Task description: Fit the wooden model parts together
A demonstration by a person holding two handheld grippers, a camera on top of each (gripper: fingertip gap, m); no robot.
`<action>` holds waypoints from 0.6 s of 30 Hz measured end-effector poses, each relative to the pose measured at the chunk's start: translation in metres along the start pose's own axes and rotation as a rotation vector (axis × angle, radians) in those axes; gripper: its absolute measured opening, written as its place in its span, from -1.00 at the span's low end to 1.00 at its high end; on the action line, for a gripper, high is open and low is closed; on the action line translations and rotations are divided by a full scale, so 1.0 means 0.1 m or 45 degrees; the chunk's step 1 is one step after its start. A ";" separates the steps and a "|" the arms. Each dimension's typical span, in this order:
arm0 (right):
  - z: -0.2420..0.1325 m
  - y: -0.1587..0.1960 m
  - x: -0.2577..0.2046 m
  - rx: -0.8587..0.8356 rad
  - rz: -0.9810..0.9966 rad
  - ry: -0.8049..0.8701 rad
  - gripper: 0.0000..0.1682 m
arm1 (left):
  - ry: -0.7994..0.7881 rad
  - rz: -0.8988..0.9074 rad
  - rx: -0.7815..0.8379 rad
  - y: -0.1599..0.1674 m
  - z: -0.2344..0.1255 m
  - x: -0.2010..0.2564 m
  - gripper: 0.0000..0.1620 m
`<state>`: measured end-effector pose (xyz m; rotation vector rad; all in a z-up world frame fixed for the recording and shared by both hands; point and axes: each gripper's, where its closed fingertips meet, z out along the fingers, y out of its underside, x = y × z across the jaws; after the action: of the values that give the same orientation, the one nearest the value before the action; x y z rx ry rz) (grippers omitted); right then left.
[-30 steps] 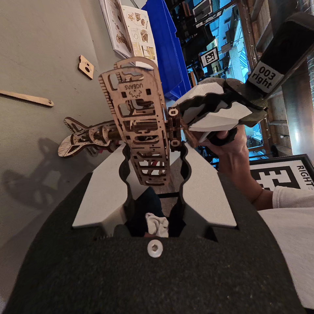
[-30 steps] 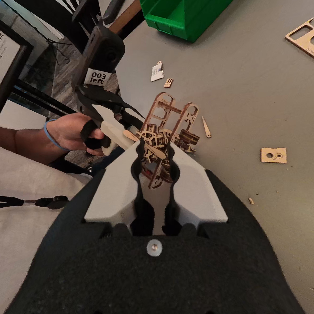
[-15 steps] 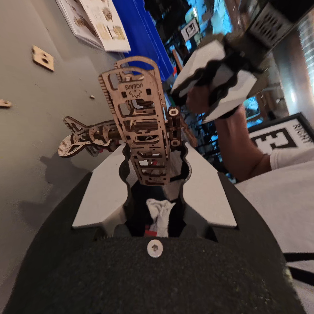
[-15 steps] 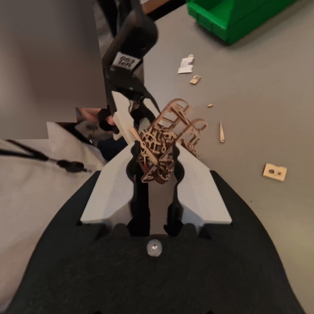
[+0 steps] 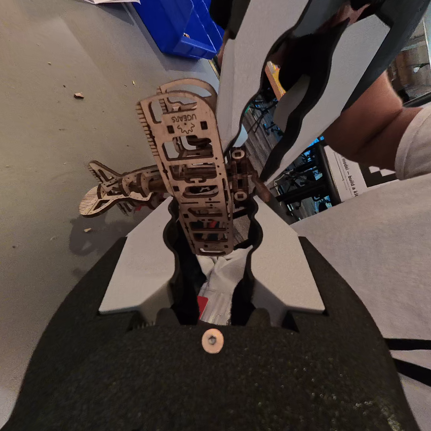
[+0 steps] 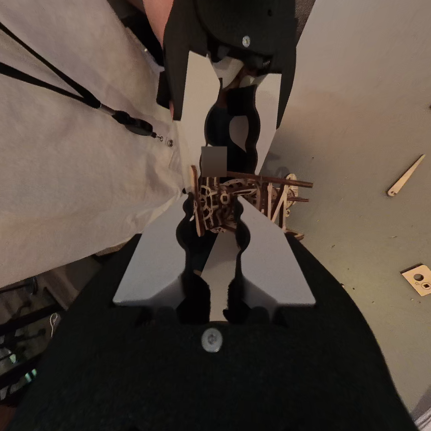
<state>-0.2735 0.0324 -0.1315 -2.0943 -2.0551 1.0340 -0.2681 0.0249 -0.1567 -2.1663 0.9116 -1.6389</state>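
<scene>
A wooden biplane model [image 5: 193,168] is held in the air above the grey table [image 5: 58,70]. My left gripper [image 5: 211,205] is shut on the model across its wings, with the tail pointing left and the nose pointing right. My right gripper [image 5: 247,163] comes in from the upper right, its jaws apart on either side of the nose. In the right wrist view the geared nose and propeller [image 6: 213,205] sit between my right gripper's [image 6: 213,203] fingertips. The left gripper [image 6: 229,168] points down from the top of that view. I cannot tell whether the right fingers press on the nose.
A blue bin [image 5: 177,25] stands on the far side of the table. A pointed wooden strip [image 6: 405,175] and a square wooden piece with holes [image 6: 419,279] lie to the right. The person's white shirt [image 6: 81,151] and black lanyard are close on the left. Only a small space, under 4 cm, lies between the two pairs of fingers.
The right gripper has moved in and now has the model's nose between its jaws, which stand a little wider than a second ago. The left gripper has swung the model toward the person's body.
</scene>
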 end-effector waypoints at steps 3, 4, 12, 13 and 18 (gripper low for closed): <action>0.01 0.04 -0.01 -0.044 -0.012 -0.018 -0.65 | 0.013 -0.017 -0.005 0.01 0.04 0.02 -0.29; 0.01 0.05 -0.01 -0.054 -0.012 -0.022 -0.64 | 0.014 -0.023 0.003 0.01 0.05 0.02 -0.29; -0.03 0.03 -0.01 -0.004 0.001 -0.045 -0.64 | 0.082 -0.076 0.057 -0.03 0.07 0.05 -0.29; -0.05 0.01 -0.01 0.020 -0.001 -0.045 -0.63 | 0.096 -0.080 0.064 -0.04 0.06 0.06 -0.30; -0.19 -0.11 -0.04 0.182 0.030 -0.051 -0.57 | 0.152 -0.115 0.083 -0.07 0.00 0.06 -0.30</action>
<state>-0.2735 0.0382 -0.1096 -2.0489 -1.9152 1.1971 -0.2650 0.0265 -0.1481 -2.1139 0.7901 -1.8310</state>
